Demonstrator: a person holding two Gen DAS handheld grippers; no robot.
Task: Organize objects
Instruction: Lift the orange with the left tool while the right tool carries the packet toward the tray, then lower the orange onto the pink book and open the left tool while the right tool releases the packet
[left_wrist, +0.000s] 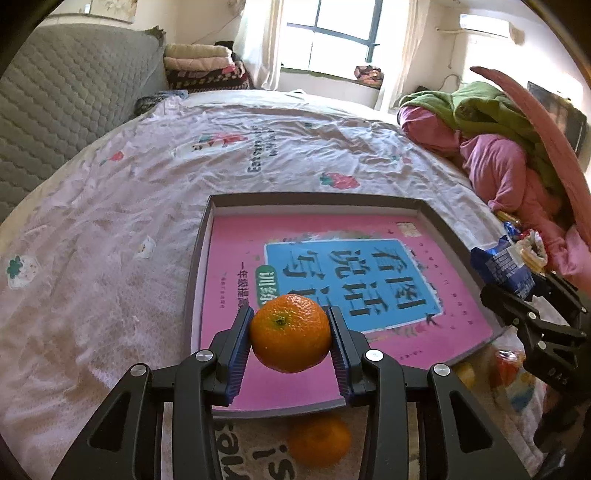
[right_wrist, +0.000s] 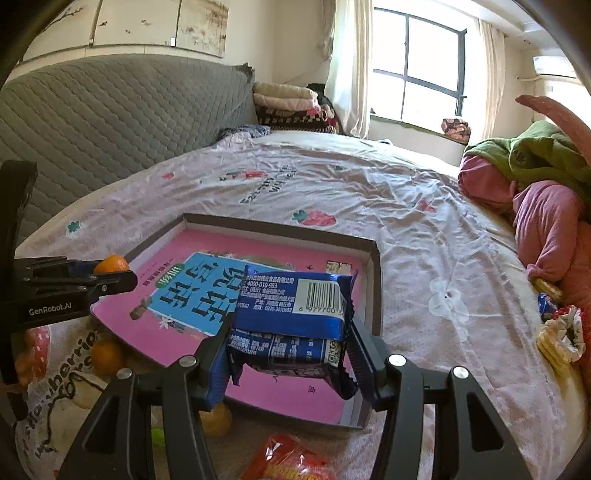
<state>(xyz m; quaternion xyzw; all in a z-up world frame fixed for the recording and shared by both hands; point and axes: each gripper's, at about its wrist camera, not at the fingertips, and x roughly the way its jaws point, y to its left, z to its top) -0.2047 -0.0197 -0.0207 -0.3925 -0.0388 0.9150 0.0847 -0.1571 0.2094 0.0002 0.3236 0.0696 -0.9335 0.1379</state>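
My left gripper is shut on an orange tangerine and holds it above the near left edge of a shallow grey box. A pink book with a blue title panel lies in the box. My right gripper is shut on a blue snack packet over the box's near right part. The left gripper with the tangerine shows at the left of the right wrist view. The right gripper with the packet shows at the right of the left wrist view.
The box lies on a bed with a strawberry-print sheet. Two more tangerines and a red snack packet lie in front of the box. Pink and green bedding is piled at right. A grey quilted headboard stands at left.
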